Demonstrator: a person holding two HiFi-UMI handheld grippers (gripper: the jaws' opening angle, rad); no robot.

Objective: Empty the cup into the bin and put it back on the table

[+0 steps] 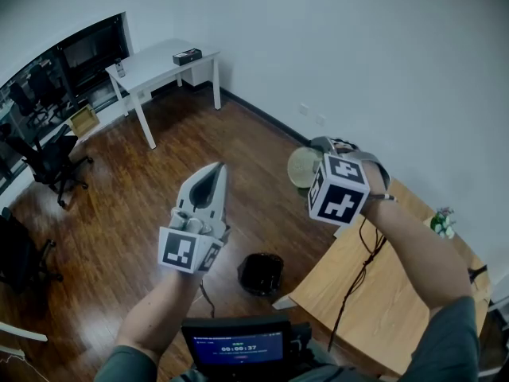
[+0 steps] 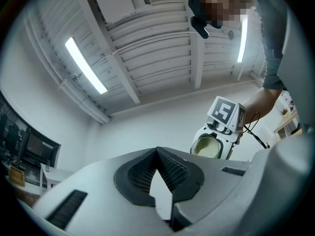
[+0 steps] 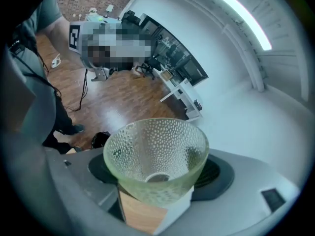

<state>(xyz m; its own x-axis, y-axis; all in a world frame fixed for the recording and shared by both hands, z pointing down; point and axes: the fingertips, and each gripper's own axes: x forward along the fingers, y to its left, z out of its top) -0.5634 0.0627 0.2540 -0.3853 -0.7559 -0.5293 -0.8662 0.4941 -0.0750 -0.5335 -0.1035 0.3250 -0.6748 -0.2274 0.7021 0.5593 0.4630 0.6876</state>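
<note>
A pale green dimpled glass cup is held in the air, and my right gripper is shut on it, to the left of the wooden table. In the right gripper view the cup sits between the jaws with its mouth toward the camera, and its inside looks empty. The black bin stands on the floor below, beside the table's corner. My left gripper is raised to the left of the cup, pointing up, shut with nothing in it. The left gripper view shows the cup in the other gripper.
A white desk stands far back by the wall with a small dark box on it. Office chairs are at the left. A small plant sits on the wooden table, where a cable runs. The floor is dark wood.
</note>
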